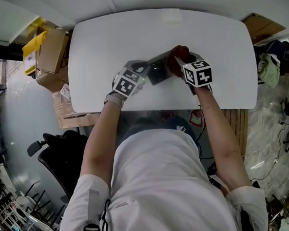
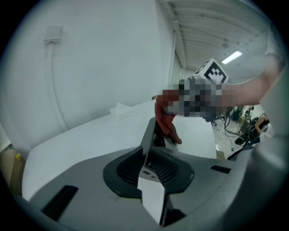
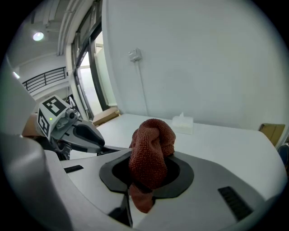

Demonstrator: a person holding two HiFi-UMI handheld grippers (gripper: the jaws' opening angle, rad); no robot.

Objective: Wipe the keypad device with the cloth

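A white round-cornered table (image 1: 130,35) fills the upper head view, with the person's arms reaching onto its near edge from 6 o'clock. Cardboard boxes (image 1: 52,50) stand on the floor off the table's 9 o'clock side. The left gripper (image 1: 141,71) and the right gripper (image 1: 179,62) meet near the table's middle, toward its 6 o'clock edge, left at 9 o'clock of the other. Between them is the keypad device (image 1: 157,71), a dark flat slab. In the left gripper view the jaws are clamped on the device's edge, and it stands out from them edge-on toward 12 o'clock. The rust-red cloth (image 3: 151,149) is pinched between the right gripper's jaws, bunched into a wad bulging above them. In the left gripper view the cloth touches the device's far end. A small white tissue box (image 3: 182,122) sits on the table toward its 12 o'clock edge.
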